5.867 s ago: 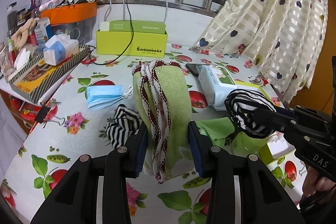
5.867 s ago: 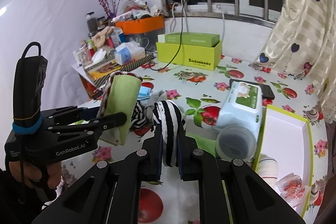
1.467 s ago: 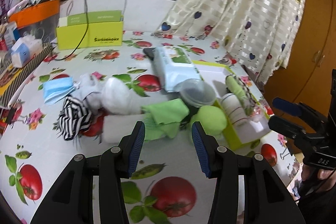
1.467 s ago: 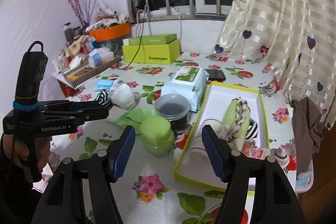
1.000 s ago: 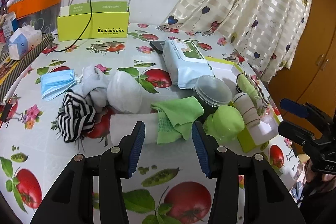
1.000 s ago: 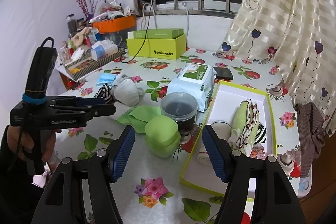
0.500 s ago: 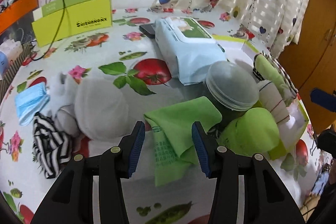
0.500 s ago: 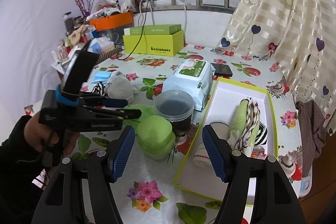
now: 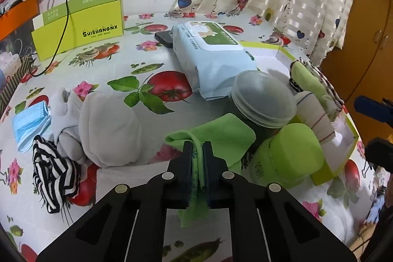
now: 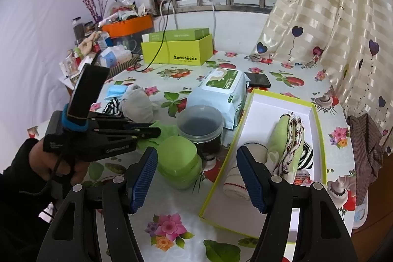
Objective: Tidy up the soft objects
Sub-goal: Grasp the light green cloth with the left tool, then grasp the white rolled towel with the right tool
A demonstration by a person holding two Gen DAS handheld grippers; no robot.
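My left gripper (image 9: 195, 146) is low over the table, its jaws closing, pads pinching a raised fold of the green cloth (image 9: 221, 136). From the right wrist view, that left gripper (image 10: 157, 131) reaches in from the left onto the green cloth (image 10: 167, 130). Held wide, my right gripper (image 10: 197, 151) is open above the table with nothing between its pads. The yellow-green tray (image 10: 316, 129) holds a rolled green towel (image 10: 282, 136), a white roll (image 10: 233, 181) and a striped sock (image 10: 308, 156). A grey-white bundle (image 9: 108, 124), a striped sock (image 9: 51, 171) and a blue mask (image 9: 29, 122) lie to the left.
A lidded plastic jar (image 9: 262, 100) and a green soap box (image 9: 287, 154) stand right beside the cloth. A wipes pack (image 9: 211, 58) and a phone (image 10: 258, 80) lie behind them. A lime carton (image 9: 81, 26) with a cable sits at the back. Curtains hang on the right.
My left gripper came forward and down onto the green cloth, and its wide jaws have come together on a fold. The right gripper has stayed where it was, still open.
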